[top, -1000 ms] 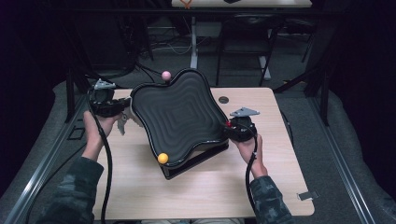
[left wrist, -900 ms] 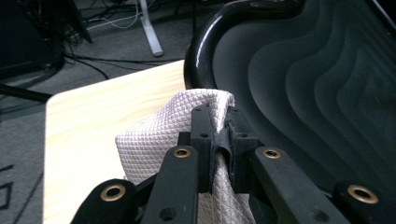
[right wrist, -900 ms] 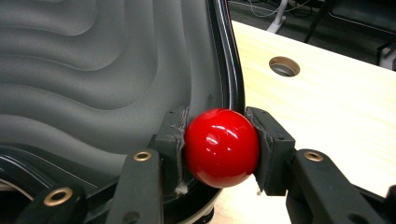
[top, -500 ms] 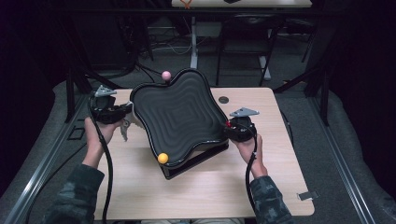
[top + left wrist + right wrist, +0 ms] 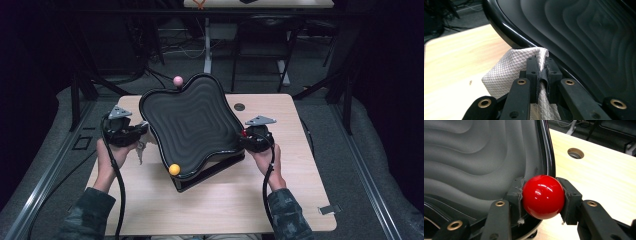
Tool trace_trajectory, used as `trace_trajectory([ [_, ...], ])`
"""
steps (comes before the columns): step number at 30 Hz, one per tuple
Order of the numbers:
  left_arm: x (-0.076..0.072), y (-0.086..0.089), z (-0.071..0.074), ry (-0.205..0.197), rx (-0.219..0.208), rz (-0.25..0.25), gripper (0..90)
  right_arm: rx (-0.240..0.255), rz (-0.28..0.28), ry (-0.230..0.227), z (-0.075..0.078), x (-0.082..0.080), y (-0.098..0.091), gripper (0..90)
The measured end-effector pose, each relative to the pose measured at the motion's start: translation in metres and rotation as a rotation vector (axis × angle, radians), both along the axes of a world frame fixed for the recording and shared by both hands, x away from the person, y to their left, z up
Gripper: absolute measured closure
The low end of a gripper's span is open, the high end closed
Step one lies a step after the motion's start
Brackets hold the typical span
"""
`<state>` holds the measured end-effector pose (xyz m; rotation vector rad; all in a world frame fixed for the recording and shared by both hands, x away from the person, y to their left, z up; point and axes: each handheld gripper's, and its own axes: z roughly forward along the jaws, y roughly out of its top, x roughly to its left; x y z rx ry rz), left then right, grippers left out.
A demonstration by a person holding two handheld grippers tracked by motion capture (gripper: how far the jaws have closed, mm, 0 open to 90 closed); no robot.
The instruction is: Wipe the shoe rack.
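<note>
Right, the black wavy tray [image 5: 192,125] sat tilted on the middle of the desk [image 5: 240,200], its ridged grey inside facing up and its near corner over a black base. At its right rim, the red ball [image 5: 543,196] was clamped between the pads of the right tongs [image 5: 543,197], squeezed on both sides, just against the glossy edge of the tray. In the high view those right tongs [image 5: 248,140] sat at the tray's right edge, the hand [image 5: 265,157] behind them. Over on the other side, the left tongs [image 5: 541,72] were pinched tight on a fold of pale quilted cloth [image 5: 506,72], and the cloth touched the tray's dark rim; from above, the left tongs [image 5: 141,131] sat just beside the tray's left edge, the cloth hanging below them. A yellow ball [image 5: 174,169] rested at the tray's near corner, a pink ball [image 5: 177,80] at the far rim. A round hole [image 5: 239,107] showed in the desk beyond the right tongs. Black cables trailed back along both camouflage sleeves.
</note>
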<state>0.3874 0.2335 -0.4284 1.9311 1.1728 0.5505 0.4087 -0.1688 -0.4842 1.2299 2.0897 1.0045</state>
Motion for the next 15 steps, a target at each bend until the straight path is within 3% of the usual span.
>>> trace_trajectory([
  [15,-0.018,-0.009,-0.019,0.016,-0.015,-0.052,83.9,0.003,-0.008,0.001,-0.002,0.0,0.0,59.2],
])
